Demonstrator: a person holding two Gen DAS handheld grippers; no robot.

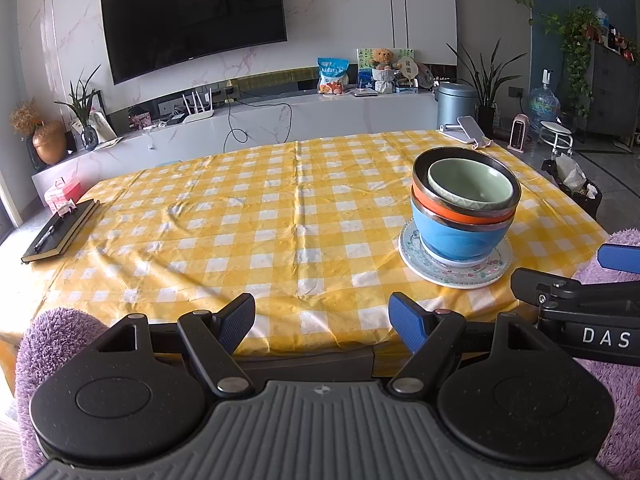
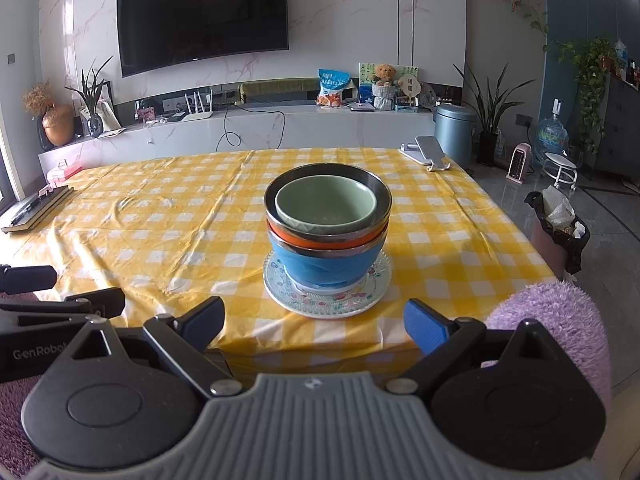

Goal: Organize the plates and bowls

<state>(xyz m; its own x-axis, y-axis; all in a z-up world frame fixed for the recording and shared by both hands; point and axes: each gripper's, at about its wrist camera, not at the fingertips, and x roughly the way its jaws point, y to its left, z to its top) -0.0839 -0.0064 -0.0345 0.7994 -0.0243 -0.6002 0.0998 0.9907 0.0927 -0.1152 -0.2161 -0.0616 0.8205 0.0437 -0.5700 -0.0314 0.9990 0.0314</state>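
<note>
Now, 3 nested bowls (image 2: pixel 327 220) on 1 plate (image 2: pixel 327 300) (floral), left claw (image 1: pixel 322 322) & right claw (image 2: pixel 314 326) released, empty.

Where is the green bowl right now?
The green bowl sits centre in the right wrist view, nested atop the orange bowl and blue bowl, on the patterned plate.

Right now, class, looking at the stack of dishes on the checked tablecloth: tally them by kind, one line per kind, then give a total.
Bowls: 3, nested: green bowl in orange bowl in blue bowl
Plates: 1, the patterned plate under the stack
Total: 4
</note>
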